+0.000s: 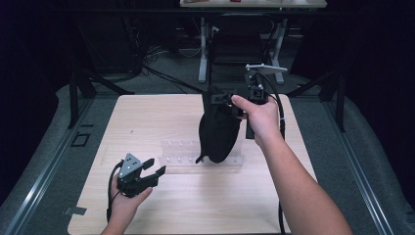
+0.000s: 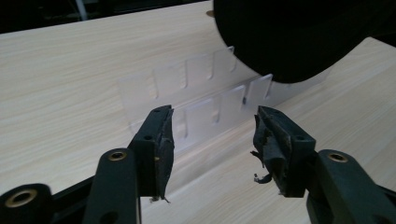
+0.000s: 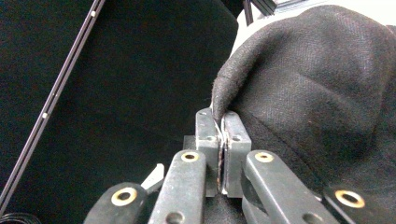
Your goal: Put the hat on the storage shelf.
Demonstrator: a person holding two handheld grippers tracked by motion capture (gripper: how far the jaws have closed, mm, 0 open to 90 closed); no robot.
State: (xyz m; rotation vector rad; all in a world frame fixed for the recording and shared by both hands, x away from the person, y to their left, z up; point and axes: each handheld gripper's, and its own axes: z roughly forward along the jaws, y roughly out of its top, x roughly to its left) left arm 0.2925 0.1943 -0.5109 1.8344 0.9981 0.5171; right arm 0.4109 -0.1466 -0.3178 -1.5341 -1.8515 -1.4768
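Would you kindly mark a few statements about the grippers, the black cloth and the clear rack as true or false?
1. The right gripper is shut on an edge of the black cloth. True.
2. The left gripper holds the cloth. False: its jaws stand apart with nothing between them.
3. The cloth hangs over the clear rack. True.
4. The rack stands on the floor. False: it sits on the wooden table.

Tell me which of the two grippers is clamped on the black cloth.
The right gripper, raised above the table: its jaws pinch the black fabric cloth's edge. The left gripper sits low, jaws apart and empty.
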